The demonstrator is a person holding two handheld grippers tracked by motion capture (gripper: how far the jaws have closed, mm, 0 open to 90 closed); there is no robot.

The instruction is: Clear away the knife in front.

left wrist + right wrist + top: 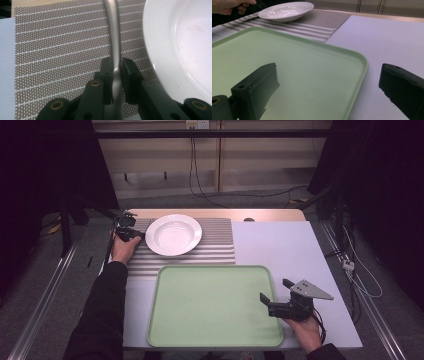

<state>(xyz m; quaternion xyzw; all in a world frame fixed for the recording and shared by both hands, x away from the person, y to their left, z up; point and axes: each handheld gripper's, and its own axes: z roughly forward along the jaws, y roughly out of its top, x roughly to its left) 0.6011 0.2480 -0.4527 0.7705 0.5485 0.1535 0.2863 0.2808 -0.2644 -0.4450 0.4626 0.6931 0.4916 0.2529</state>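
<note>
A slim metal utensil handle (113,30) lies on the striped placemat (62,50), just left of a white deep plate (180,45). My left gripper (116,62) is shut on that handle, its pads pressed on both sides; the utensil's head is hidden. In the high view the left gripper (131,234) sits at the left rim of the plate (173,234). My right gripper (275,289) stands open at the right edge of the pale green tray (215,305), with nothing between its fingers. In the right gripper view, the right gripper (328,75) straddles the rim of the tray (359,62).
The placemat (215,247) lies behind the tray on a white table (280,245). A wooden strip (225,213) runs along the far edge. Cables hang beyond the table and at its right side.
</note>
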